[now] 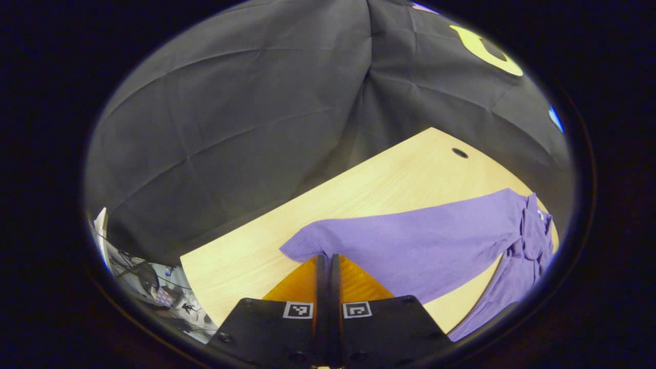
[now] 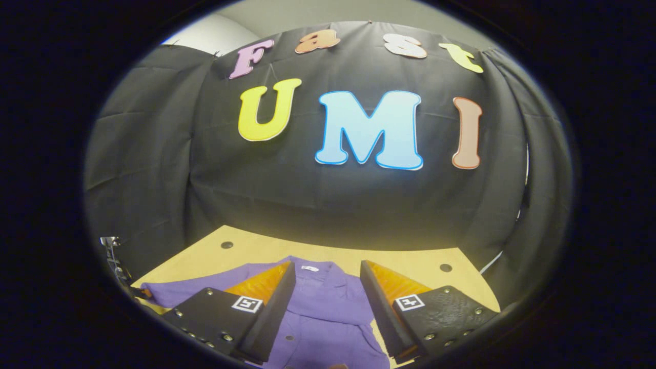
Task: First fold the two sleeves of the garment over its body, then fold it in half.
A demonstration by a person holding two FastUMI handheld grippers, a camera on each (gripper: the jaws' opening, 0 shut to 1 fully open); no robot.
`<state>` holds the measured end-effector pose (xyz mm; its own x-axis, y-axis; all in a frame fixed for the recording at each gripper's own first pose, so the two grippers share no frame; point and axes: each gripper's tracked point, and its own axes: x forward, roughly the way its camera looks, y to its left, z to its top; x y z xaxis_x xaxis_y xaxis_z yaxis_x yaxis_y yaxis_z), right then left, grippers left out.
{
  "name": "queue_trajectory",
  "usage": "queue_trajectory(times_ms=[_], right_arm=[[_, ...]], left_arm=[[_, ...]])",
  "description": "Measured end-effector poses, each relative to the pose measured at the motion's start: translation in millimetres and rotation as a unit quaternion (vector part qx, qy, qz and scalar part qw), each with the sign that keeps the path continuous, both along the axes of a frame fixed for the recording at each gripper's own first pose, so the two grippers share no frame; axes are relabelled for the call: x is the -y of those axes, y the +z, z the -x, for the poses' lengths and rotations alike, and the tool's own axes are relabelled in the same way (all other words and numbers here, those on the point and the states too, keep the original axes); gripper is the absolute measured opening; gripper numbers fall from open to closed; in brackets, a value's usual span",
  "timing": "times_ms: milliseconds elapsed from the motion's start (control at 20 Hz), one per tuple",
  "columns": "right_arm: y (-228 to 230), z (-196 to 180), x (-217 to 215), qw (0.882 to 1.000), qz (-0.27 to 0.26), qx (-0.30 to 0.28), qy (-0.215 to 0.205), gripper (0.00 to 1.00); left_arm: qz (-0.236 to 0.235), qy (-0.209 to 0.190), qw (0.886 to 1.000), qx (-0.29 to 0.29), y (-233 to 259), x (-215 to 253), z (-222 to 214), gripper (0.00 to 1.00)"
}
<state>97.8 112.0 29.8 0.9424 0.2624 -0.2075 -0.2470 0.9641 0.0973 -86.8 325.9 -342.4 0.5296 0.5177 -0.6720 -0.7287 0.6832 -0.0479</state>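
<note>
We're pinching the cuff of one sleeve (image 1: 410, 241) with the left gripper (image 1: 328, 264), its jaws pressed together on the cloth, and that sleeve is lying stretched out across the table (image 1: 359, 189). The right gripper (image 2: 328, 279) is hovering over the shirt (image 2: 328, 307) near its collar, jaws wide apart and gripping nothing. By our reckoning no sleeve is lying over the body yet, so both sleeve folds and the halving are waiting.

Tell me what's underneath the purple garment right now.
The purple garment lies on a light wooden table, which shows bare around the outstretched sleeve. Whatever sits directly beneath the fabric is covered, so nothing else can be confirmed there.
</note>
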Motion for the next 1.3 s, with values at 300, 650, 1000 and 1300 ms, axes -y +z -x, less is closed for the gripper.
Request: queue_trajectory(times_ms=[300,650,1000,1300], right_arm=[[-7,-5,23,1.0,0.0,-0.007,-0.02,0.78],[-22,-7,61,0.998,-0.003,-0.023,-0.05,0.78],[-39,-6,110,0.995,-0.004,-0.04,-0.088,0.78],[-60,2,153,0.991,0.001,-0.059,-0.119,0.79]], left_arm=[[0.003,-0.044,0.997,0.059,47,41,-61,0.07],[-0.004,-0.129,0.986,0.108,98,129,-148,0.07],[0.009,-0.216,0.968,0.126,116,238,-214,0.07],[0.012,-0.292,0.948,0.127,123,340,-253,0.07]])
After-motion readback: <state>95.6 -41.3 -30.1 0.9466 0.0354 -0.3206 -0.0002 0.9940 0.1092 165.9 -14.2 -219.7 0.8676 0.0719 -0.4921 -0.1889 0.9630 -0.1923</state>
